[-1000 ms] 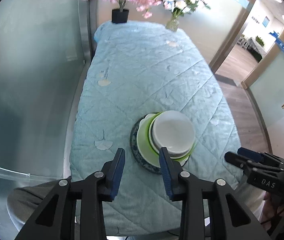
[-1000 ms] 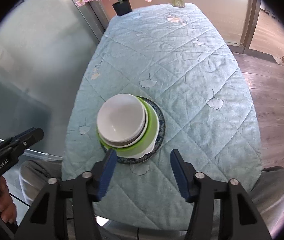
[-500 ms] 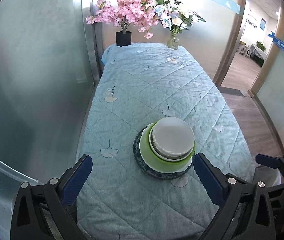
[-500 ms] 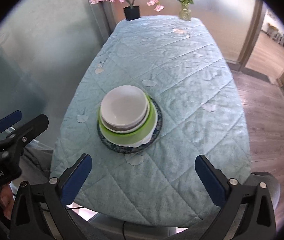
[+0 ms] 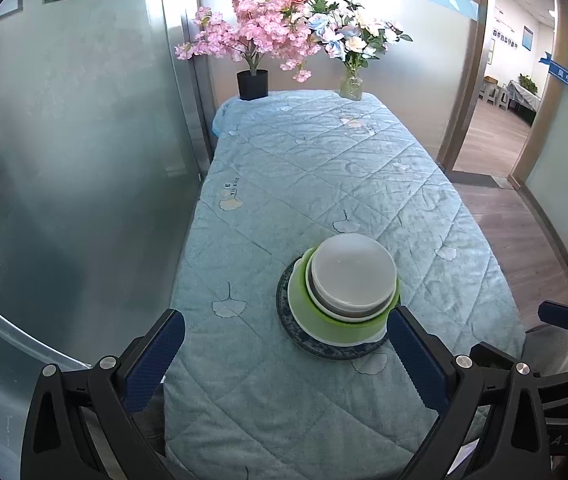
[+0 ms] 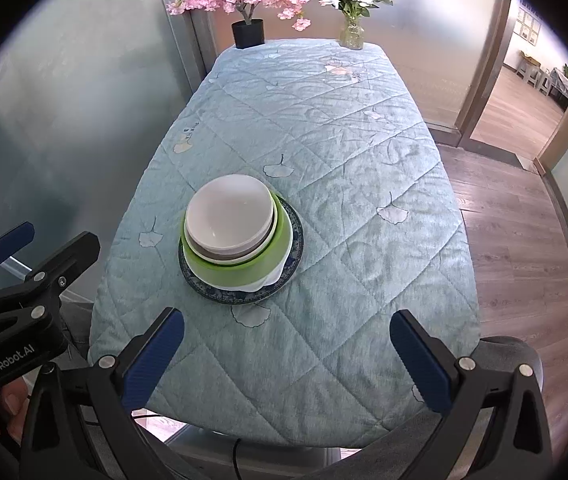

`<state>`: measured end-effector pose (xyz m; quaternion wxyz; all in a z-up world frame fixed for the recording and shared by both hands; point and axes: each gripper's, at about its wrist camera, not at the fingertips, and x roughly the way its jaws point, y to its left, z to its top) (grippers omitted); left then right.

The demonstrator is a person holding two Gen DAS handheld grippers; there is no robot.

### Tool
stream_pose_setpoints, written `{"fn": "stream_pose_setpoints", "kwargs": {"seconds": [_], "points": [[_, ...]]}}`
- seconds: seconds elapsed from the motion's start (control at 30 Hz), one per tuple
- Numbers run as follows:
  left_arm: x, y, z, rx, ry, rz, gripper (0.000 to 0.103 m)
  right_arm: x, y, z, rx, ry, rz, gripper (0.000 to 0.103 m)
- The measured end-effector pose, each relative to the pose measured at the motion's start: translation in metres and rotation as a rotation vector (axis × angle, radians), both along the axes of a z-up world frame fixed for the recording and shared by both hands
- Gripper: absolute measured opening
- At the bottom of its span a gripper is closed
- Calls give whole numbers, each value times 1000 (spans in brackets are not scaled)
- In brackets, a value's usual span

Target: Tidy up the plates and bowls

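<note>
A: Blue pads sit on the black fingers (image 5: 156,356) of the left gripper (image 5: 284,354). The fingers are far apart. They have just been opening, and nothing is between them.

B: And the right gripper (image 6: 284,354)?

A: It is the same. Its blue-padded fingers (image 6: 420,360) stand wide apart. They have just been opening too, and they hold nothing. Only the cloth shows between them.

B: Where are the dishes?

A: They are in one stack near the near end of the table. A white bowl (image 5: 354,270) sits on top. Under it is a grey and white rim, then a green bowl (image 5: 324,326). A white plate edge (image 6: 272,278) peeks out below that. At the bottom is a dark blue plate (image 5: 284,304) lying on the cloth.

B: Do the grippers touch the stack?

A: No. The stack is just past the left gripper's right finger. It is to the far left of the right gripper.

B: What else is there?

A: A light blue quilted cloth (image 5: 304,168) with leaf shapes covers the table. At the far end stand a black pot of pink flowers (image 5: 253,84) and a glass vase (image 5: 351,86) with white and blue flowers. A frosted glass wall (image 5: 64,140) is on the left, and a wood floor (image 6: 524,240) is on the right.
</note>
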<state>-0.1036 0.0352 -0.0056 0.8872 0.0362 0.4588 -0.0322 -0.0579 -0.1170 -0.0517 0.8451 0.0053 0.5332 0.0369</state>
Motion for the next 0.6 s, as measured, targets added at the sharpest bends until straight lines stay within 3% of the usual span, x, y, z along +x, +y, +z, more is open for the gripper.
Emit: {"fn": "stream_pose_setpoints", "kwargs": {"seconds": [0.6], "points": [[7,-1,-20,-3,54,-11,102,1,0,-3,11,-17,27,102]]}}
